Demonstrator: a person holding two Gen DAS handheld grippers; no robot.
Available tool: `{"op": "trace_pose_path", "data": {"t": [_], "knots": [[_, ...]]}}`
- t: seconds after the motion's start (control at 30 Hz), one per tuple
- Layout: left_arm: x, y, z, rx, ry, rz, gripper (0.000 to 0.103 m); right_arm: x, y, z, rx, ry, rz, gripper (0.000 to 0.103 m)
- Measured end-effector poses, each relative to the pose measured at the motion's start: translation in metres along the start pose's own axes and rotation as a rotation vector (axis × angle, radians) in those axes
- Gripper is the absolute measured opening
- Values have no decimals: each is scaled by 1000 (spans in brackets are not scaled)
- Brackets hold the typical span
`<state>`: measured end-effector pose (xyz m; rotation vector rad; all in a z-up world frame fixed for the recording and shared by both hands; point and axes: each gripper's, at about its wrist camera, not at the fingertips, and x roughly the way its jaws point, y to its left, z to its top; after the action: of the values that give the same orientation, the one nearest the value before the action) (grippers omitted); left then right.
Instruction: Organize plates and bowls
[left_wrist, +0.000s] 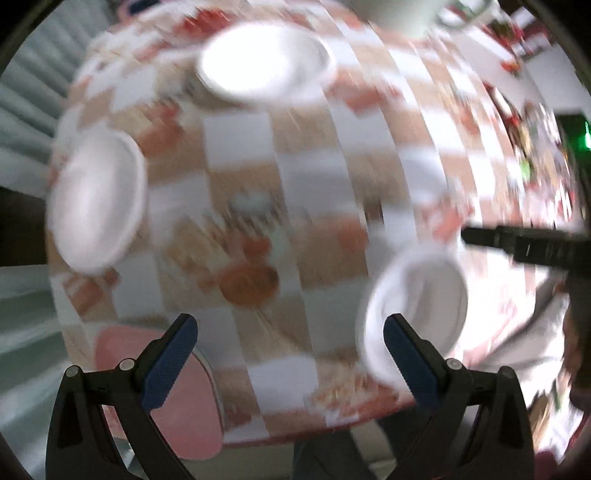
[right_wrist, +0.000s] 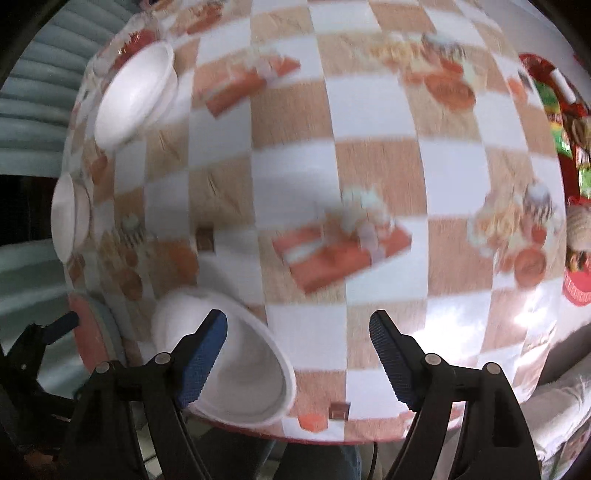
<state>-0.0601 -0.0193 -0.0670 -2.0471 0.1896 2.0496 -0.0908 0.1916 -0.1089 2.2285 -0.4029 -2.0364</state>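
We see a pink plate (left_wrist: 184, 398) at the worktop's (left_wrist: 303, 155) near-left edge, beneath our left hand-held gripper (left_wrist: 290, 354), whose fingers are spread wide on nothing. White bowls sit at the left (left_wrist: 98, 201), far centre (left_wrist: 264, 62) and near right (left_wrist: 413, 314). Our right hand-held gripper (right_wrist: 297, 354) is equally wide and empty, its left finger over the near bowl (right_wrist: 240, 365).

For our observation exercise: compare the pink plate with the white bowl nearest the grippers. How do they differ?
Colour: the pink plate is pink; the white bowl is white.
Shape: the plate looks flat and shallow; the bowl is deep with a raised wall.
Position: in the left wrist view the plate lies at the table's near left edge, while the bowl sits toward the near right.
Both rest on the checkered tablecloth, and neither is gripped.
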Motion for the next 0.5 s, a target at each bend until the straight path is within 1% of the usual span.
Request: {"op": "trace_pose_path", "data": {"t": [0.03, 0.07, 0.17, 0.23, 0.33, 0.4, 0.47, 0.5], "knots": [[-6, 5, 12, -23, -18, 8, 101, -1, 0, 1, -6, -8, 0, 81], [-11, 9, 25, -49, -41, 20, 101, -5, 3, 11, -10, -17, 1, 81], [-17, 23, 57, -99, -66, 49, 101, -9, 19, 34, -26, -44, 0, 81], [-21, 34, 72, -140, -84, 49, 101, -12, 26, 52, -36, -60, 3, 81], [-15, 42, 88, -177, -98, 52, 101, -14, 37, 76, -47, -78, 5, 81], [-13, 50, 104, -195, -105, 63, 101, -9, 53, 89, -50, -83, 6, 81], [-4, 54, 119, -206, -107, 78, 101, -6, 60, 105, -52, -84, 7, 81], [-1, 55, 125, -210, -107, 82, 101, -1, 64, 105, -53, -86, 7, 81]]}}
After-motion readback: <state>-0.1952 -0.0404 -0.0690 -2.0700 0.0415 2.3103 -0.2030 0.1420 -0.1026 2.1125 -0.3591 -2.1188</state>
